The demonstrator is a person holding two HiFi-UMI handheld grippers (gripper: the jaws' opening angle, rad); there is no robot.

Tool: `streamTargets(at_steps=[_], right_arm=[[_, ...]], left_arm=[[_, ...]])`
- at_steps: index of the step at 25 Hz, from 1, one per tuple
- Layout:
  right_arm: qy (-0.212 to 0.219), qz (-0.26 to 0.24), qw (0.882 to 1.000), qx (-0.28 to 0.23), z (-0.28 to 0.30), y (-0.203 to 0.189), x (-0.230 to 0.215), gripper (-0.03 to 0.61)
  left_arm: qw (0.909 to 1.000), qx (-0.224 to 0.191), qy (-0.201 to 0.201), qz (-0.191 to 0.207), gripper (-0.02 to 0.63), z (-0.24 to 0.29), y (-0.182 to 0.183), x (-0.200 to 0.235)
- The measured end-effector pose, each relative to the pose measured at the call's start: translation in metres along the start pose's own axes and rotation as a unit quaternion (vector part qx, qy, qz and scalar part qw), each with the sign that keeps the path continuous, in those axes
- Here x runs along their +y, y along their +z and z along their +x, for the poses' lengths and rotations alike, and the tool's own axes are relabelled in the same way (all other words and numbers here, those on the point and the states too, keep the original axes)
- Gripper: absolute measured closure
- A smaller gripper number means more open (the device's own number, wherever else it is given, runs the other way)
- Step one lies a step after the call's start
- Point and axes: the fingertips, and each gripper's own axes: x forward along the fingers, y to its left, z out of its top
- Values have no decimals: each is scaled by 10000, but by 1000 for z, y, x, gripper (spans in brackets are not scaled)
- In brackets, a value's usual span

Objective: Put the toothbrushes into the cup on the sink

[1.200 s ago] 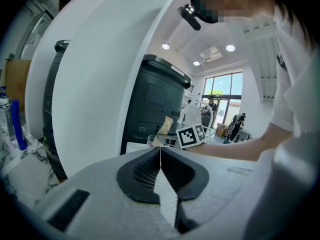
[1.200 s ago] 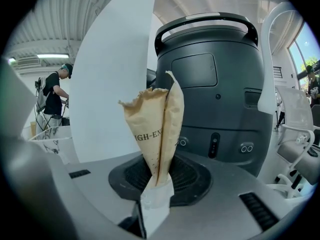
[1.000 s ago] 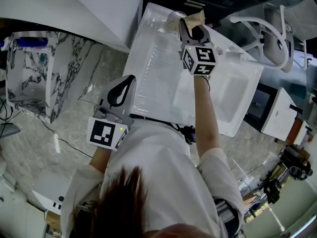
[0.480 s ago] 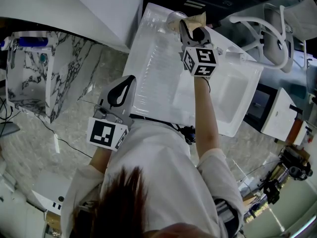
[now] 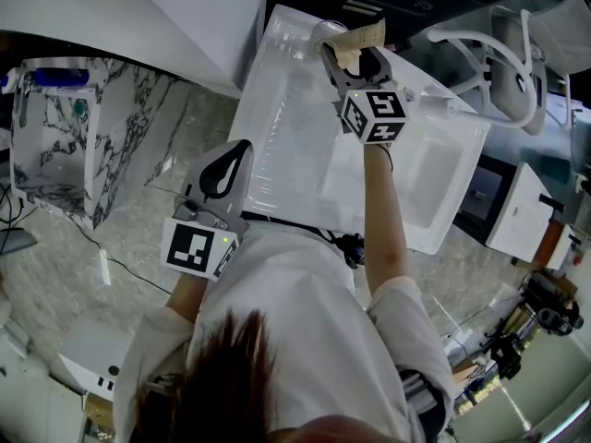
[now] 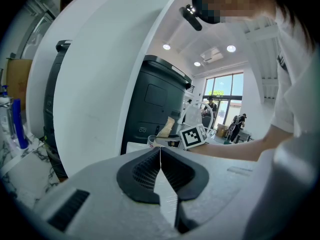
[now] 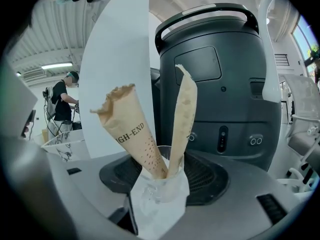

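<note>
A clear cup [image 7: 159, 186] stands at the far end of the white sink [image 5: 282, 137]. Two toothbrushes in brown paper wrappers [image 7: 135, 134] lean apart inside it. My right gripper [image 7: 165, 173] is open around the cup; its jaws have just been opening, and the pads stand clear of the wrappers. From the head view the cup [image 5: 325, 33] and a wrapper [image 5: 362, 37] sit just beyond the right gripper [image 5: 354, 58]. Over the sink's near edge my left gripper [image 5: 227, 168] is shut with nothing in it, its pads [image 6: 150, 166] pressed together.
A tall dark appliance [image 7: 215, 79] rises right behind the cup. A marble-patterned stand [image 5: 65, 132] with a blue bottle [image 6: 16, 124] is at the left. A white chair [image 5: 503, 58] stands at the right. A white curved panel [image 6: 100, 74] fills the left side.
The right gripper's jaws have spread apart around the cup, and the wrapper they were pinching now stands free in it. The left gripper has stayed still.
</note>
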Motion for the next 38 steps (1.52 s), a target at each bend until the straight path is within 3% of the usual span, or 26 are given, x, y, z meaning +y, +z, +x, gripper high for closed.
streamTargets(at_steps=[24,38], right_arm=[[-190,82,9997,-95,-46,-2,-2,328],[-354,-175,9983,-418,-101,40,-8,350]], left_arm=[[9998,-86,-160,83,598,-5,4,-15],[9990,-341,-200,224,598,-20,23,-23]])
